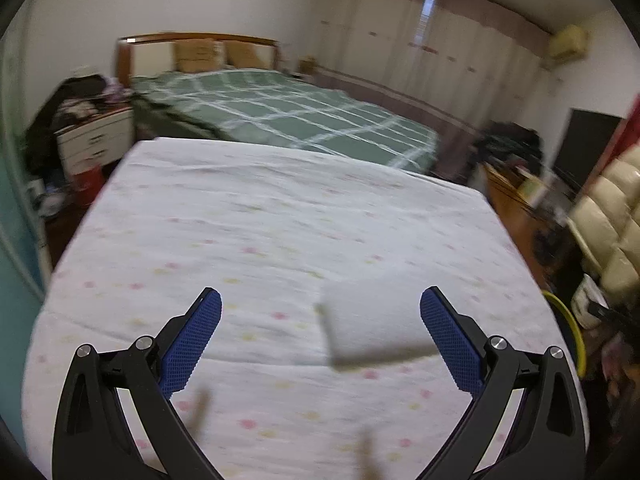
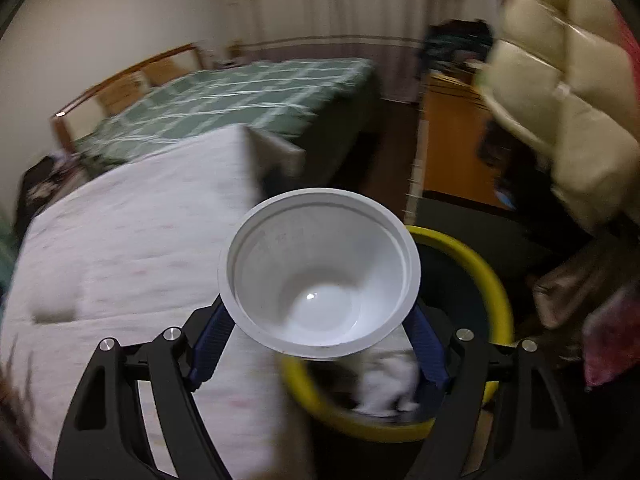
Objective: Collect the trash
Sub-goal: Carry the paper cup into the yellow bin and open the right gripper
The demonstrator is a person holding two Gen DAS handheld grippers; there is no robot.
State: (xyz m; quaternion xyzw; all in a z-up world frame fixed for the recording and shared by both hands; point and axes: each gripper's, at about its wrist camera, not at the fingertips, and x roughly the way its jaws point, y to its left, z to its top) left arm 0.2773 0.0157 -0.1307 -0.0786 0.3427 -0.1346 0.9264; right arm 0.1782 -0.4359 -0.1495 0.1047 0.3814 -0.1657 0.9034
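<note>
My right gripper [image 2: 320, 344] is clamped on a white plastic bowl [image 2: 320, 272], blue pads pressing its sides, mouth facing the camera. The bowl hangs over the yellow-rimmed bin [image 2: 496, 292], which stands just beside the bed's floral sheet [image 2: 132, 216]. White crumpled paper [image 2: 384, 384] lies inside the bin. My left gripper [image 1: 320, 340] is spread wide, holding nothing, above the sheet. A blurred white folded piece [image 1: 372, 320] rests on the sheet between its fingers, near the bin-side edge.

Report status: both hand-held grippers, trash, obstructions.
Left hand-held gripper open over white packet on bed. Right hand-held gripper clamps white bowl above yellow-rimmed bin. No obstruction visible.
</note>
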